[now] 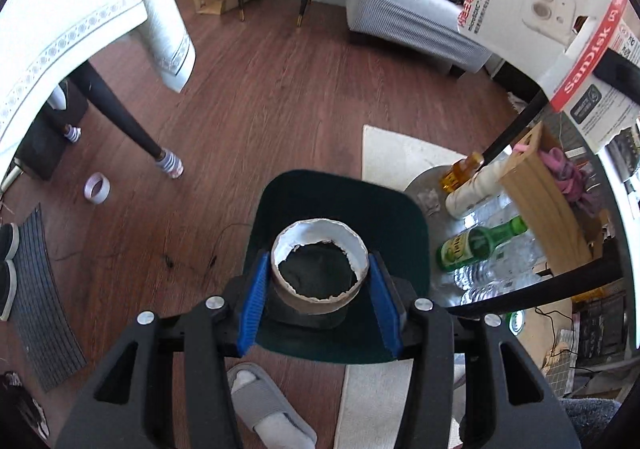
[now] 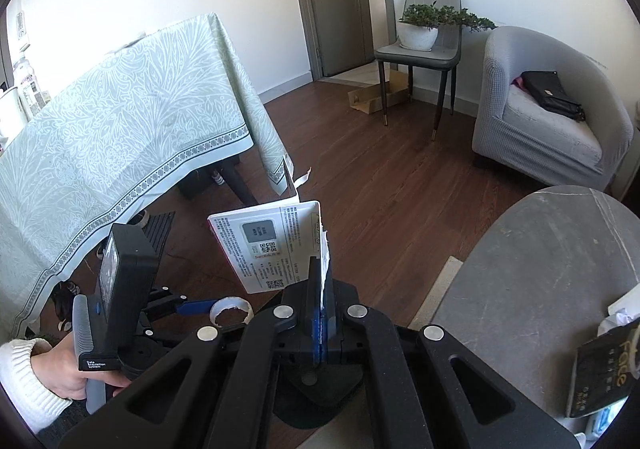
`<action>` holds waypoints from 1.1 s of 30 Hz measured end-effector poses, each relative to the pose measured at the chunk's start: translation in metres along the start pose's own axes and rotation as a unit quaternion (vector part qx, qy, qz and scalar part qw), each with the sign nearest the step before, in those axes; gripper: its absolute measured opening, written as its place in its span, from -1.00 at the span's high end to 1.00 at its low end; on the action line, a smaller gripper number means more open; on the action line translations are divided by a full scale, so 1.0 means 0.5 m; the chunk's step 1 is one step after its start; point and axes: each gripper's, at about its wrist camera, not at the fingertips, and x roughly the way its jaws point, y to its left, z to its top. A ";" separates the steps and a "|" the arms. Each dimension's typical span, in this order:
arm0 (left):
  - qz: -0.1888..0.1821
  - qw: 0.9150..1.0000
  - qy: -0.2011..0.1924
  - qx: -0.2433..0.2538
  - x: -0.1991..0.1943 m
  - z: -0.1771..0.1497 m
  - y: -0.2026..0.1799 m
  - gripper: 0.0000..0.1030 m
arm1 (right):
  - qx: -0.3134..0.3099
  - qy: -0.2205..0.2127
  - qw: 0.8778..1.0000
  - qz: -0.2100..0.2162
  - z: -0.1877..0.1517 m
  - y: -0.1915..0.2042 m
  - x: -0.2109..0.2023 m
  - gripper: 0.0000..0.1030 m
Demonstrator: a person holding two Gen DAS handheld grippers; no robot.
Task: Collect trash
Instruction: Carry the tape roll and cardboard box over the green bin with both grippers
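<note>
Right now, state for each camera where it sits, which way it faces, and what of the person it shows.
Left wrist: on the left gripper, looking steeply down at the floor; it holds a cardboard tape core above a dark green bin; a slippered foot shows.
Right wrist: on the right gripper, facing the room, shut on a torn SanDisk package; the left hand shows.
Shared: tape core, package, armchair.

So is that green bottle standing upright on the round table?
No, the green bottle lies on its side on the round table, among clear plastic bottles.
</note>
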 end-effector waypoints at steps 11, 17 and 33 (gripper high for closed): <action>0.013 0.997 0.070 0.020 0.068 -0.031 0.030 -0.16 | -0.014 0.060 0.998 0.007 -0.017 0.041 0.092 1.00; 0.015 0.999 0.051 0.005 0.042 -0.023 0.050 -0.16 | -0.021 0.093 0.995 0.004 -0.037 0.055 0.141 1.00; 0.018 0.997 -0.066 -0.037 -0.110 0.017 0.111 0.19 | -0.028 0.192 0.981 -0.018 -0.103 0.069 0.281 1.00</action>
